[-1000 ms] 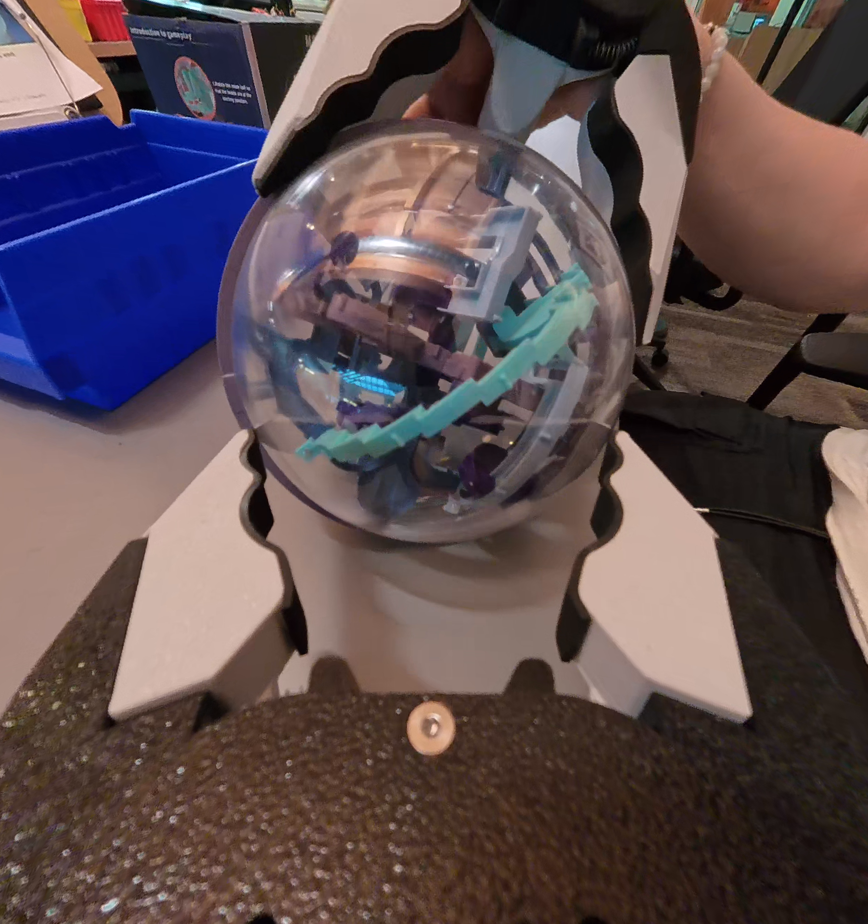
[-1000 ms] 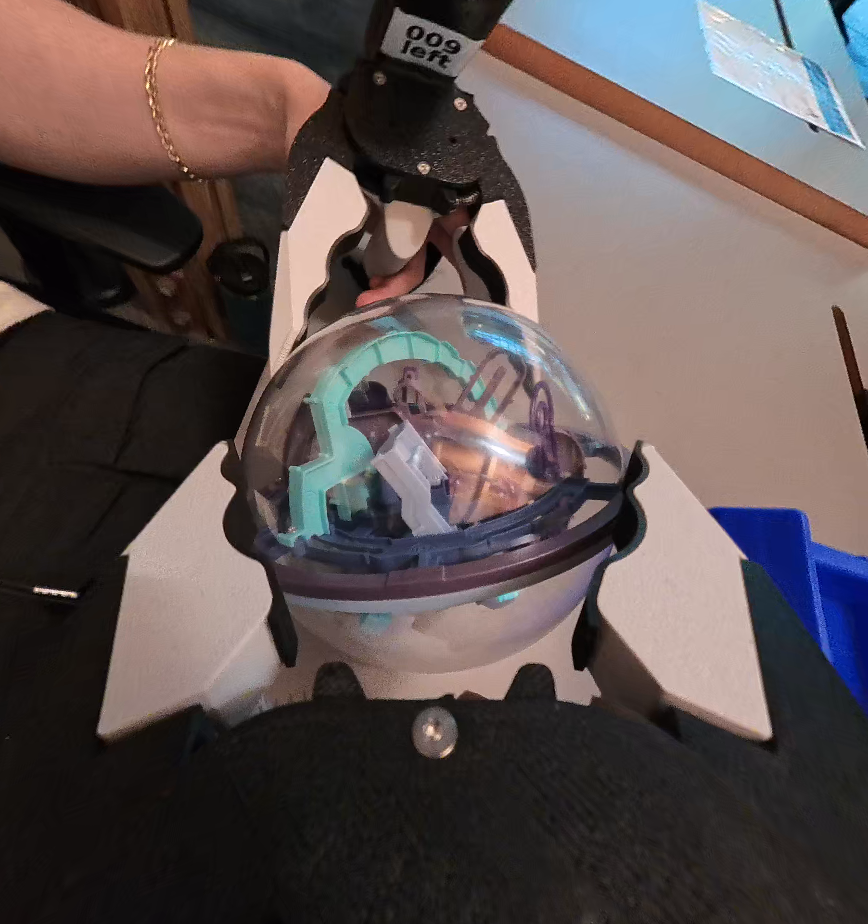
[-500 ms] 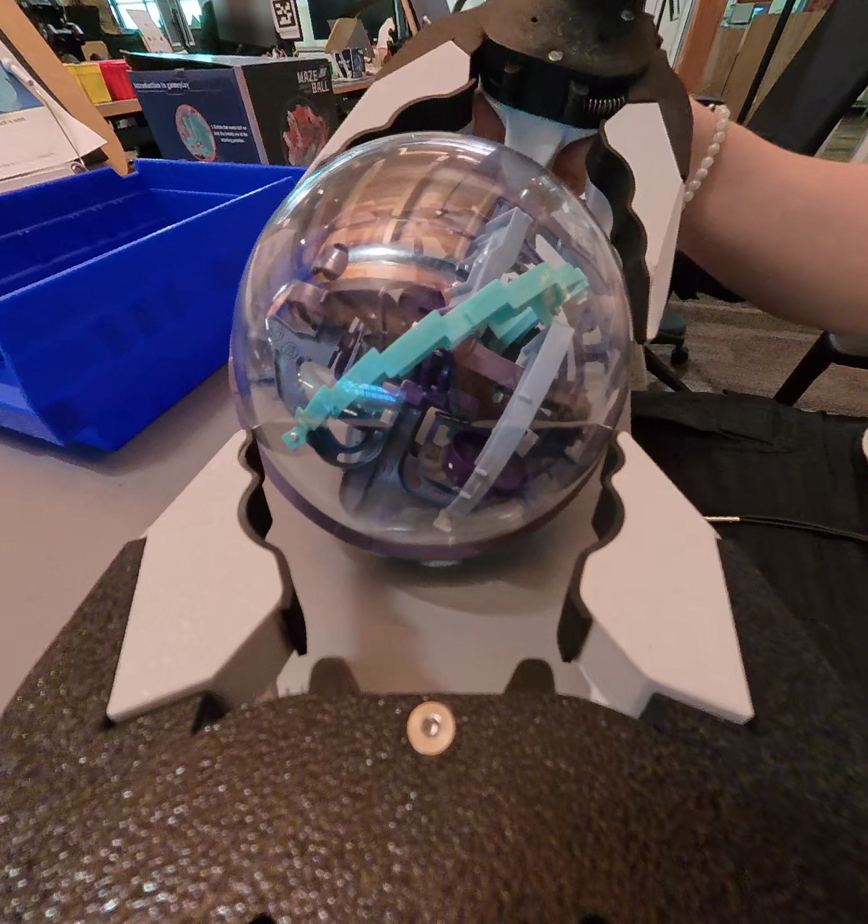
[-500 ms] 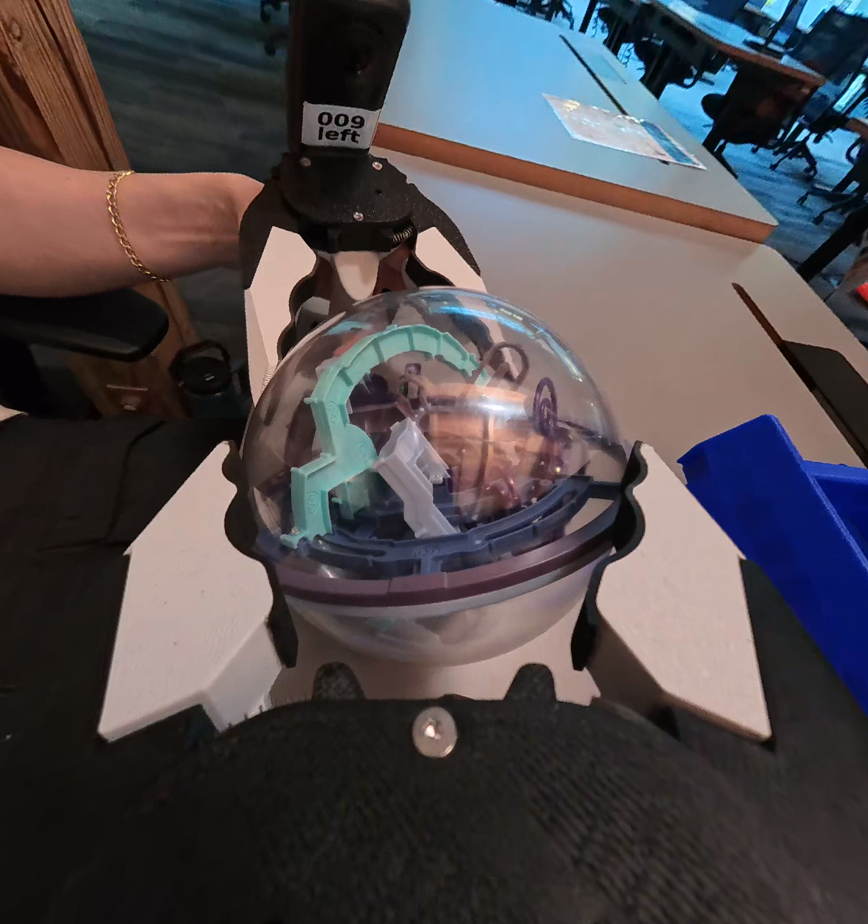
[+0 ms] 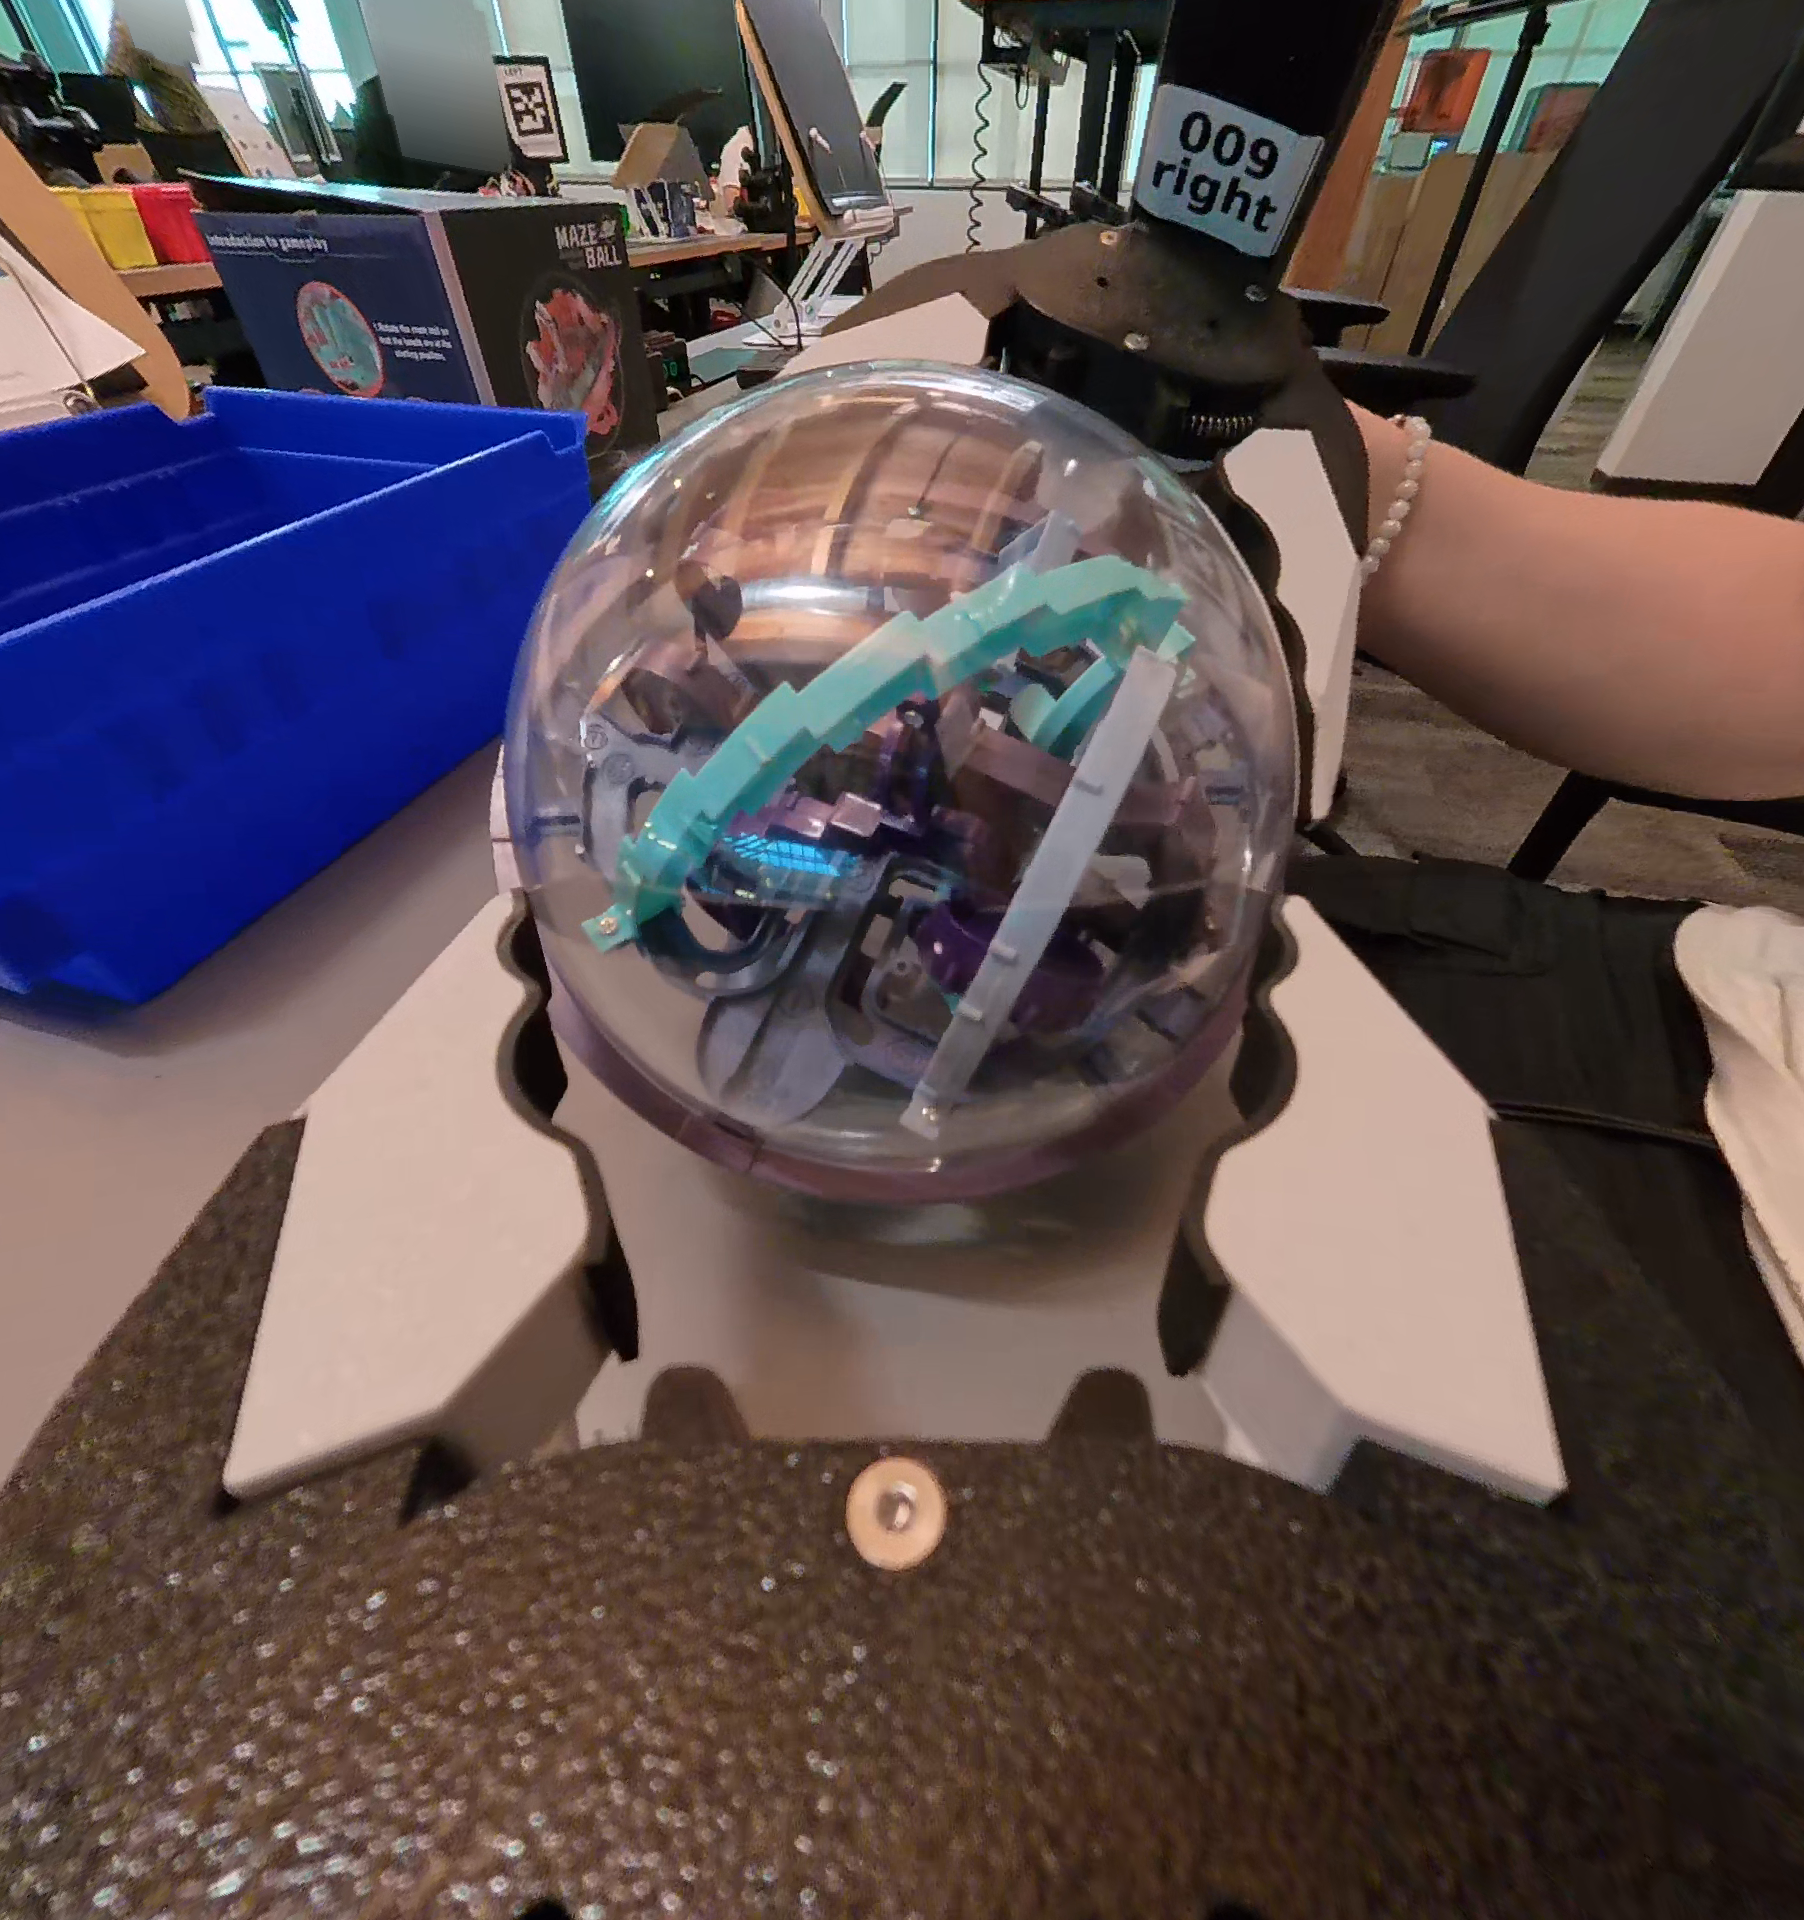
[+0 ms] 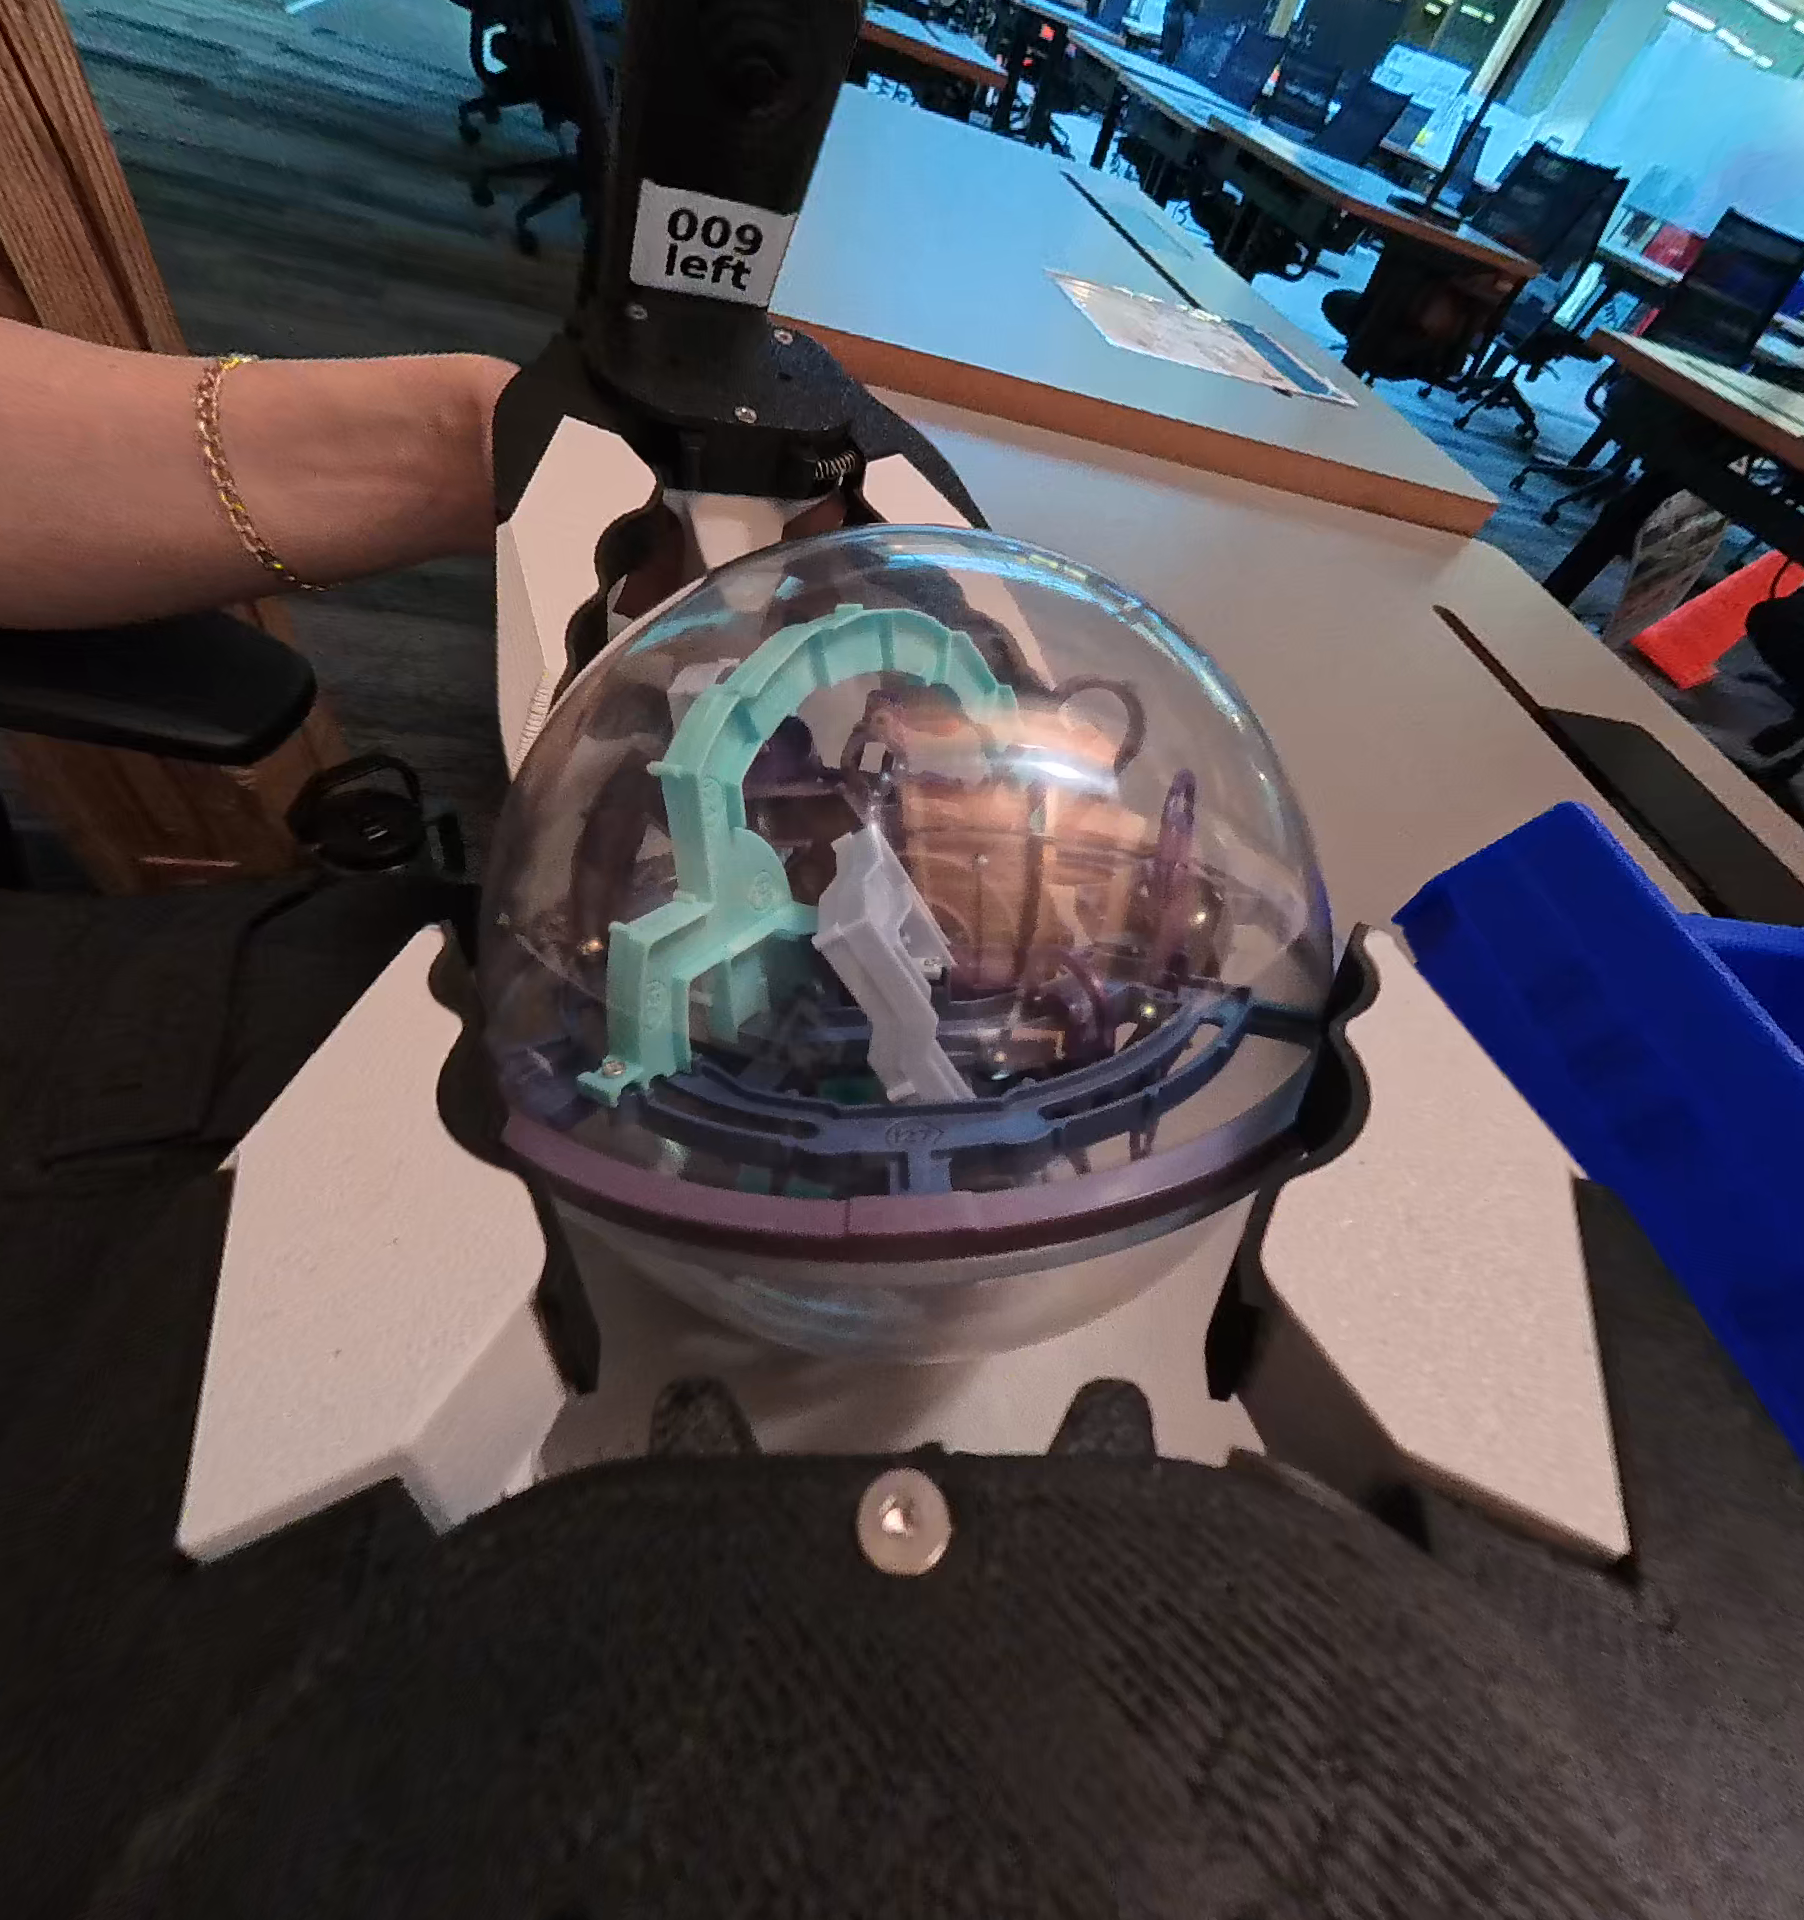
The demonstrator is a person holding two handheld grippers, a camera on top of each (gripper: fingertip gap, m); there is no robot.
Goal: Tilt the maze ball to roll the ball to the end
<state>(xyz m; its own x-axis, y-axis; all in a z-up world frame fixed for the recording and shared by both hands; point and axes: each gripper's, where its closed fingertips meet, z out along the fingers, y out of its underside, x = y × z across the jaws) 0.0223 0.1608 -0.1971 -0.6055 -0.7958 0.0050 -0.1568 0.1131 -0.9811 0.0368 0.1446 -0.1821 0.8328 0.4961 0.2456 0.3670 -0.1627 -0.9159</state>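
The maze ball (image 5: 898,769) is a clear sphere with a purple seam ring and with teal, grey and purple tracks inside. It is held up above the table edge between both grippers. My left gripper (image 5: 893,997) is shut on it, with its black wavy pads (image 5: 524,997) pressed on the ball's lower sides. My right gripper (image 6: 903,1039) is shut on the maze ball (image 6: 908,935) from the opposite side, with its pads (image 6: 1345,1039) at the seam ring. Each gripper also shows behind the ball in the other view: the right gripper (image 5: 1189,343) and the left gripper (image 6: 711,436). I cannot make out the small ball inside.
A blue bin (image 5: 202,665) stands on the grey table (image 5: 67,1122) to the left, and its corner shows in the right wrist view (image 6: 1646,1039). A dark maze ball box (image 5: 430,301) stands behind the bin. Black cloth (image 5: 1500,987) and white cloth (image 5: 1781,1091) lie on the right. A person's forearms hold both grippers.
The maze ball has turned in my left gripper's grasp; its teal track has swung from low to a high diagonal. Both grippers have tipped up, still shut on the ball.
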